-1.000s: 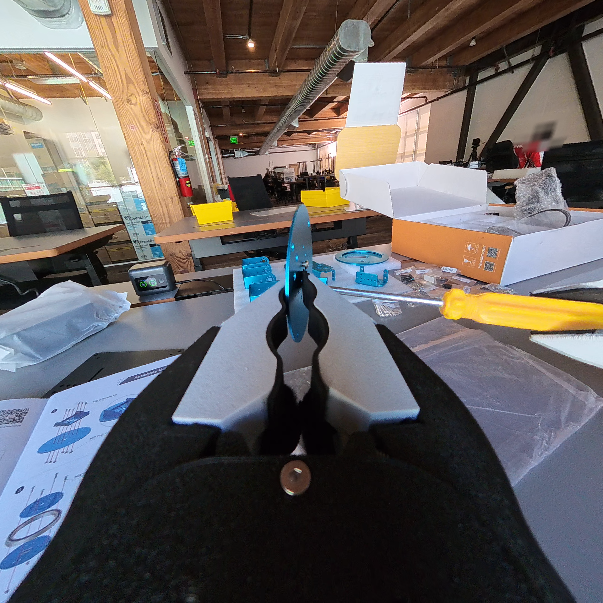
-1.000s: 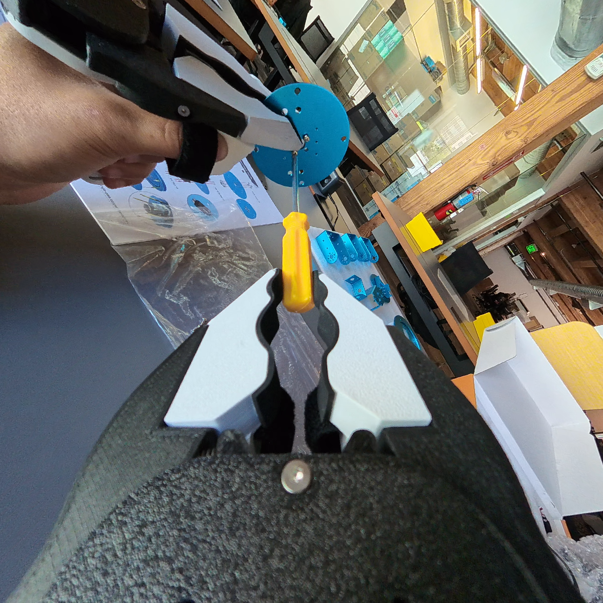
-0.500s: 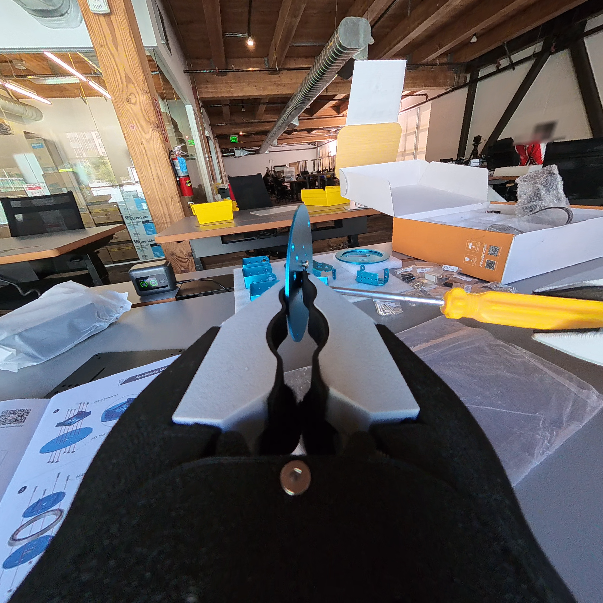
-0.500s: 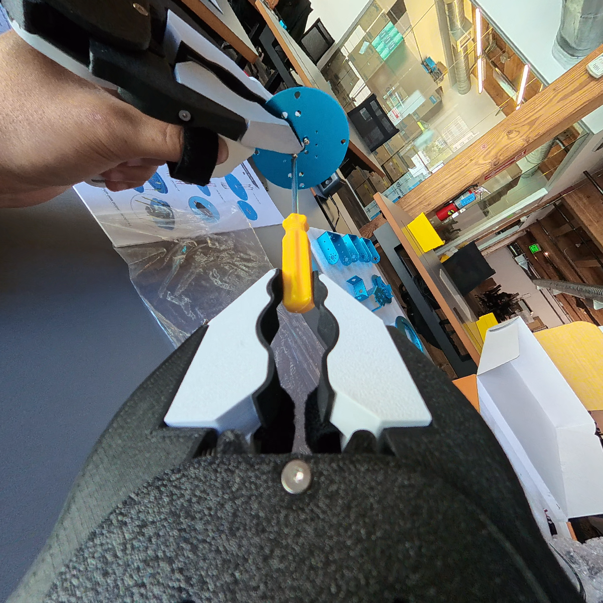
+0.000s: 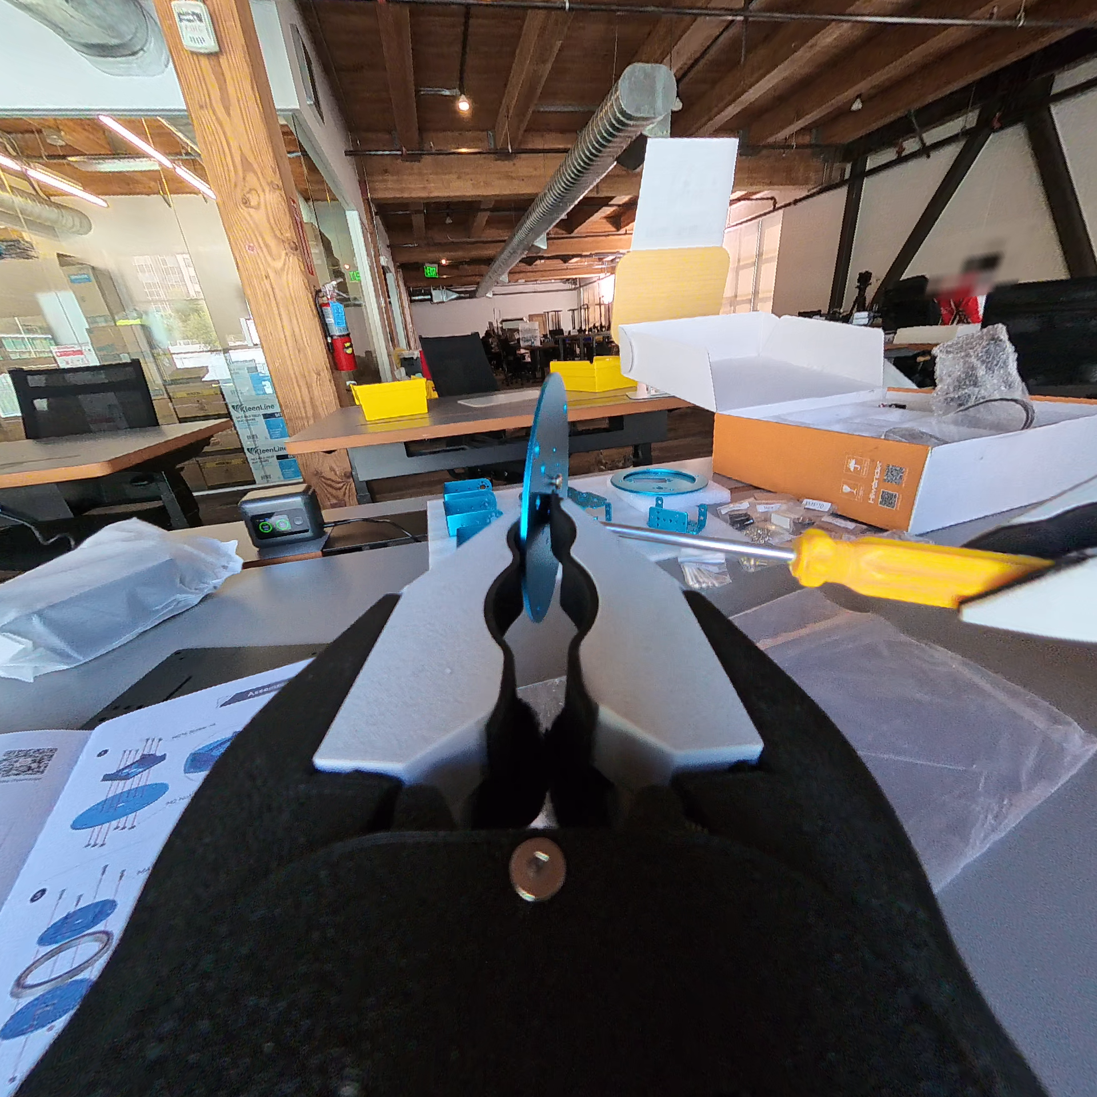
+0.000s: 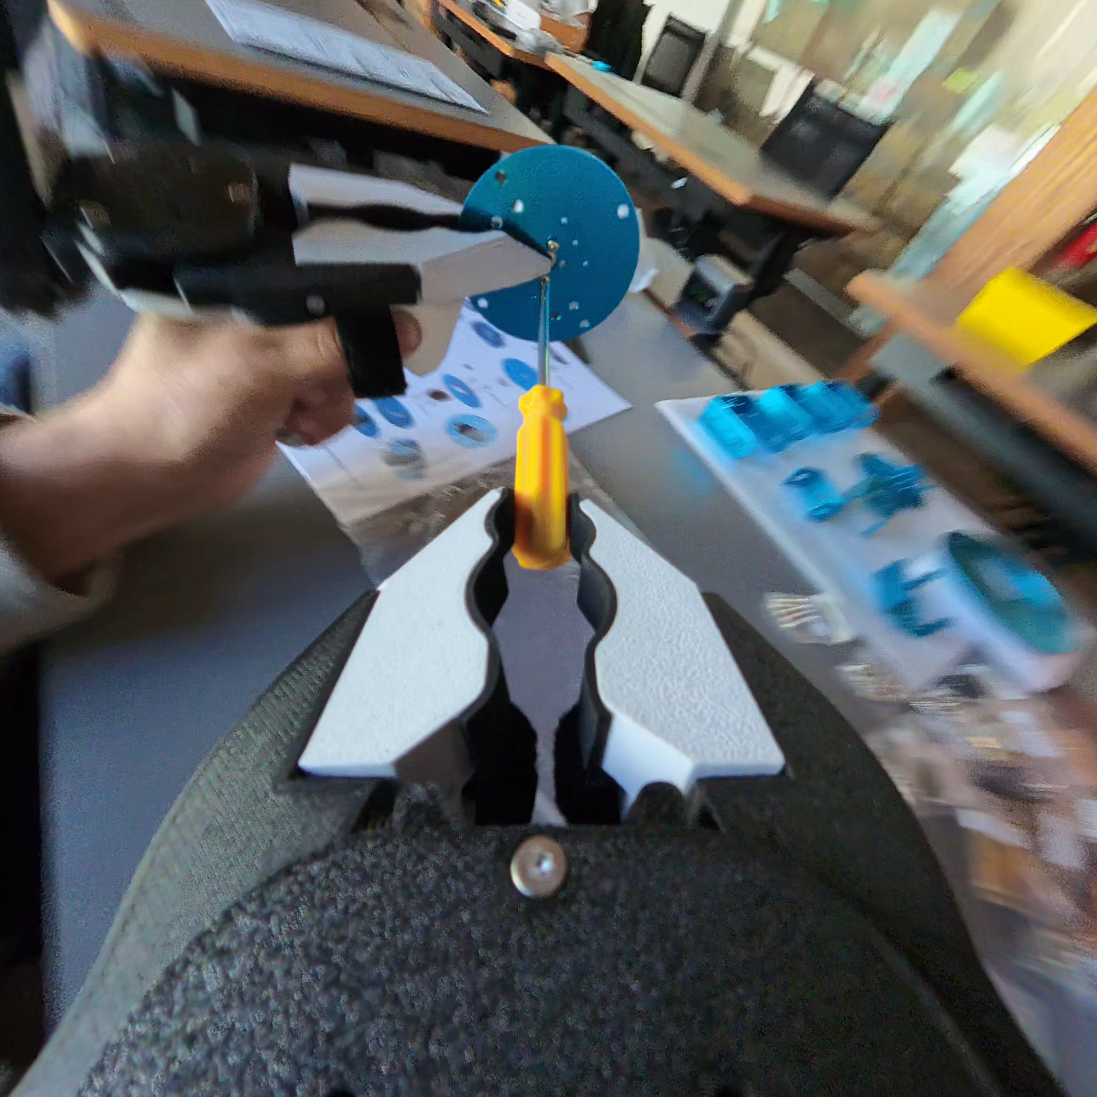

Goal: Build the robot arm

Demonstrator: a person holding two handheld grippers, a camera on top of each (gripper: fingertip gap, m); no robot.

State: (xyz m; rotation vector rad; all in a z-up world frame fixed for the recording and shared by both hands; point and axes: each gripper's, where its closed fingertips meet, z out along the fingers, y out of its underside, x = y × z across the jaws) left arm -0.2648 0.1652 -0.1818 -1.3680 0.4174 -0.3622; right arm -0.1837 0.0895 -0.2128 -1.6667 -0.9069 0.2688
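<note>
My left gripper (image 5: 541, 522) is shut on a blue metal disc (image 5: 545, 469) with small holes, held upright and edge-on above the grey table. In the right wrist view the disc (image 6: 570, 237) faces the camera, gripped by the left gripper (image 6: 534, 255) in a person's hand (image 6: 148, 433). My right gripper (image 6: 539, 504) is shut on the yellow handle of a screwdriver (image 6: 541, 475). Its steel shaft points at a small screw (image 6: 553, 244) on the disc, with the tip just below it. The screwdriver (image 5: 890, 564) comes in from the right in the left wrist view.
An instruction sheet (image 5: 89, 831) with blue diagrams lies at the left. A clear plastic bag (image 5: 890, 742) lies at the right. Blue brackets (image 5: 469, 504) and a blue ring (image 5: 659, 481) sit on white foam behind. An open orange-and-white box (image 5: 890, 457) stands at the back right. My hands' fingertips stand some 12 cm from each other.
The right gripper has rolled with the screwdriver, so its view has turned and blurred. The left gripper and disc have stayed almost still.
</note>
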